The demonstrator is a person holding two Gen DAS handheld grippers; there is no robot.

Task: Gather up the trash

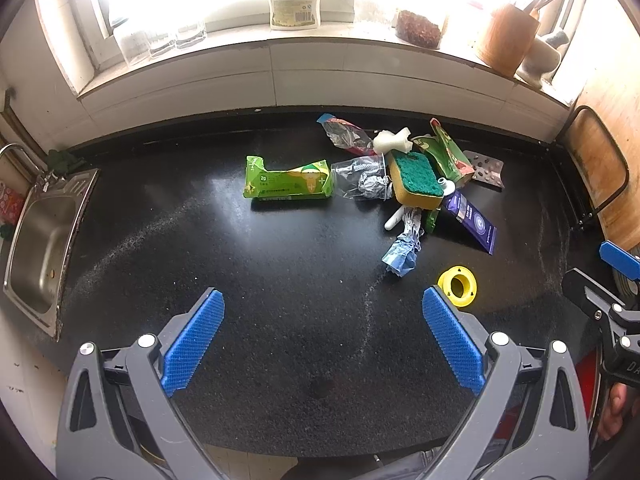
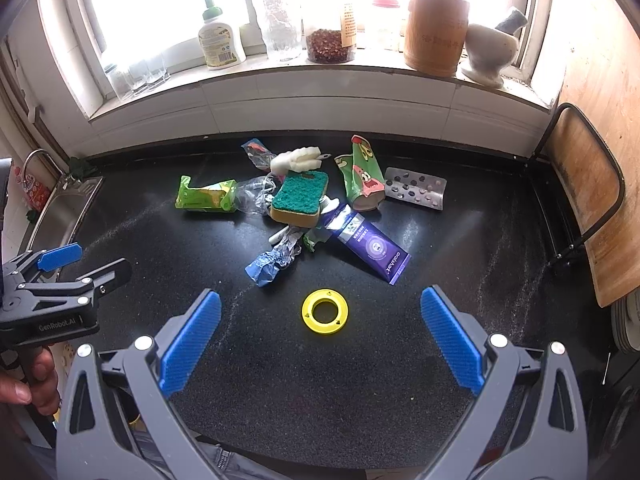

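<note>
Black speckled stone countertop (image 2: pixel 460 240) runs under a bright window, steel sink (image 1: pixel 36 248) set into its left end. Wooden chopping board in a dark wire rack (image 2: pixel 584 200) leans at the right wall. On the sill: round wooden utensil holder (image 2: pixel 436 32), white stone mortar with pestle (image 2: pixel 488 52).

Left gripper (image 1: pixel 322 336), grey frame with blue ribbed pads, hangs above bare counter, jaws spread wide, nothing between them. Right gripper (image 2: pixel 320 336) likewise wide apart and empty.

Trash lies heaped mid-counter toward the back. Flattened green carton (image 2: pixel 206 198) at the pile's left, touching a crumpled clear plastic bag (image 2: pixel 254 196). Yellow sponge with green scouring top (image 2: pixel 298 200) sits on the heap. Purple toothpaste tube (image 2: pixel 366 246) slants out from beneath the sponge's right edge. Green cartoon snack wrapper (image 2: pixel 362 178) stands behind it; silver pill blister sheet (image 2: pixel 416 188) just right of that. Crumpled blue wrapper (image 2: pixel 266 266) at the near side. White foam piece (image 2: pixel 294 160) at the back. Small yellow plastic ring (image 2: pixel 325 311) lies alone, nearest the right gripper, roughly centred ahead of its jaws.
</note>
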